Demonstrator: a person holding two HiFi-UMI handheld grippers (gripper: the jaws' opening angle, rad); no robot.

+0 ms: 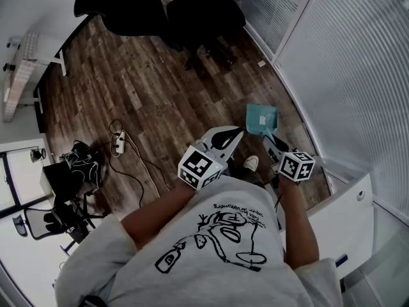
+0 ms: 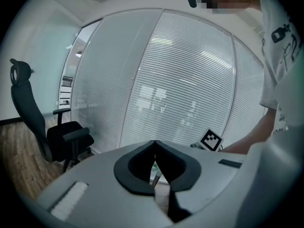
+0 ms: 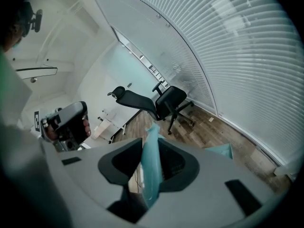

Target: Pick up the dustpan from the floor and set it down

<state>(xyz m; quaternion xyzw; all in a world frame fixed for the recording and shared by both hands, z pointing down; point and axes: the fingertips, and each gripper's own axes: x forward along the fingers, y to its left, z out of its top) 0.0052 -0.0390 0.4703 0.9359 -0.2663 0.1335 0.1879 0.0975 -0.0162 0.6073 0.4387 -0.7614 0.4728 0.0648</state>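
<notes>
The teal dustpan (image 1: 262, 118) hangs over the wood floor close to the glass wall, in front of a shoe (image 1: 251, 163). My right gripper (image 1: 266, 137) is shut on its handle. In the right gripper view the teal handle (image 3: 151, 167) stands upright between the dark pads, and the pan's edge (image 3: 220, 150) shows beyond the right jaw. Whether the pan touches the floor I cannot tell. My left gripper (image 1: 235, 133) is held beside it, to the left, with nothing in it. In the left gripper view its jaws (image 2: 155, 146) meet at the tips.
Two black office chairs (image 1: 167, 13) stand further along the floor. A power strip with cables (image 1: 118, 143) lies to the left, near dark equipment (image 1: 71, 171). A glass wall with blinds (image 1: 345, 75) runs along the right. A white cabinet (image 1: 345, 217) stands at the lower right.
</notes>
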